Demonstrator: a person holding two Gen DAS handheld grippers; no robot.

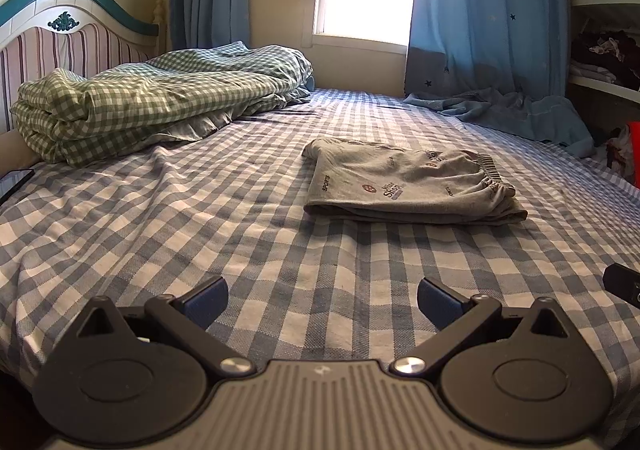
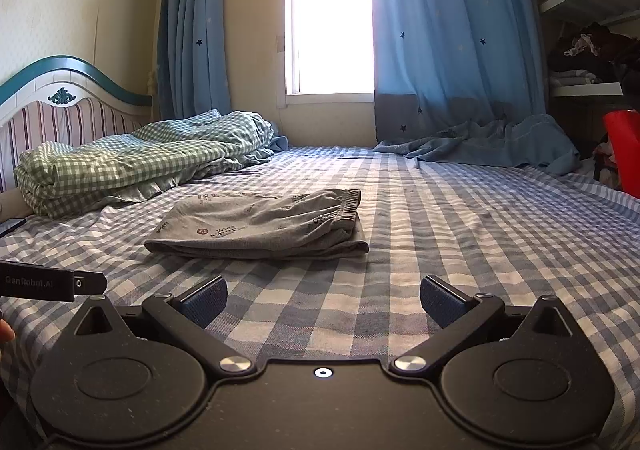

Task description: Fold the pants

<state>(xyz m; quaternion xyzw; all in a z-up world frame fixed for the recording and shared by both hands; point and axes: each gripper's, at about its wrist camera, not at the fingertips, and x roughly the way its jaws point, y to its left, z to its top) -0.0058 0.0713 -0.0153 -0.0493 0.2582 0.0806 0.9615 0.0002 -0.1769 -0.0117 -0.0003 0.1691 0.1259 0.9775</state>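
Observation:
Grey printed pants [image 1: 408, 185] lie folded into a flat stack on the blue-and-white checked bed sheet [image 1: 240, 234], waistband to the right. They also show in the right wrist view [image 2: 260, 228], ahead and to the left. My left gripper [image 1: 322, 300] is open and empty, low over the sheet, well short of the pants. My right gripper [image 2: 323, 300] is open and empty too, just short of the pants. Part of the left gripper's body [image 2: 44, 284] shows at the left edge of the right wrist view.
A folded green checked quilt [image 1: 152, 97] lies by the striped headboard [image 1: 68, 45] at the left. Blue star curtains [image 1: 488, 21] hang at the window and pool on the bed's far side. Shelves [image 1: 604, 85] with clothes and a red object [image 2: 624, 149] stand at right. A phone [image 1: 14, 181] lies at left.

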